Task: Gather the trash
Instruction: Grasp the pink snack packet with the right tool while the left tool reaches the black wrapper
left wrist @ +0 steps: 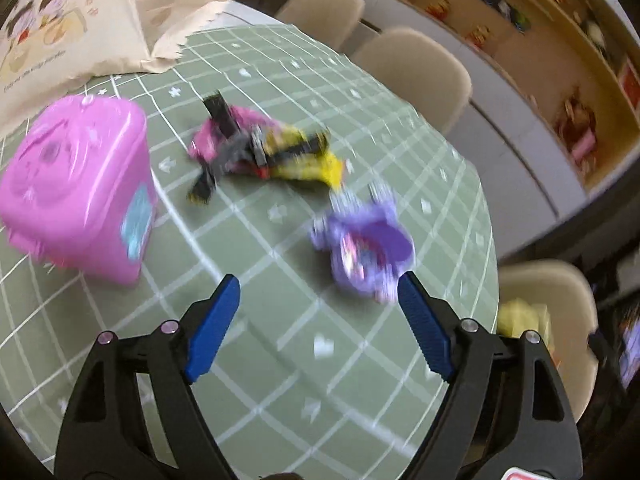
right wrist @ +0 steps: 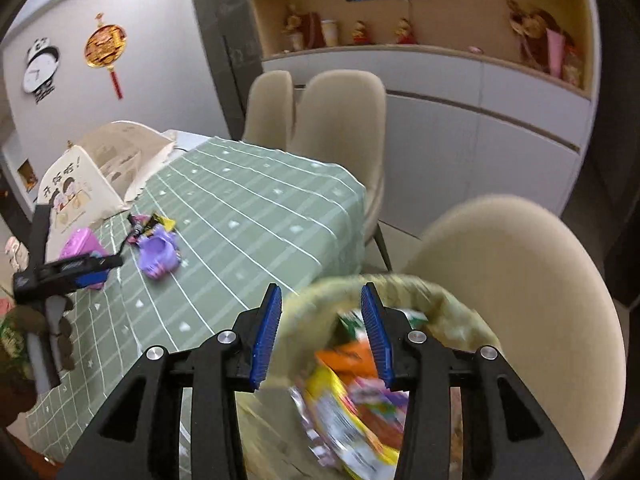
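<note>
**Count of things on and around the bench**

One bench [left wrist: 360,360] under a green checked cloth. On it — one pink box [left wrist: 76,188] at the left of the left wrist view, one crumpled purple wrapper [left wrist: 360,248] right of centre, and one tangled heap of pink and yellow wrappers [left wrist: 268,152] above the middle; the pieces in that heap are too blurred to count. One cream tote bag [left wrist: 72,32] in the upper left. Two grippers — the left gripper [left wrist: 316,312] and the right gripper [right wrist: 320,332]. One basket [right wrist: 460,308] of mixed wrappers, low in the right wrist view. Three beige chairs [right wrist: 340,128] there.
</note>
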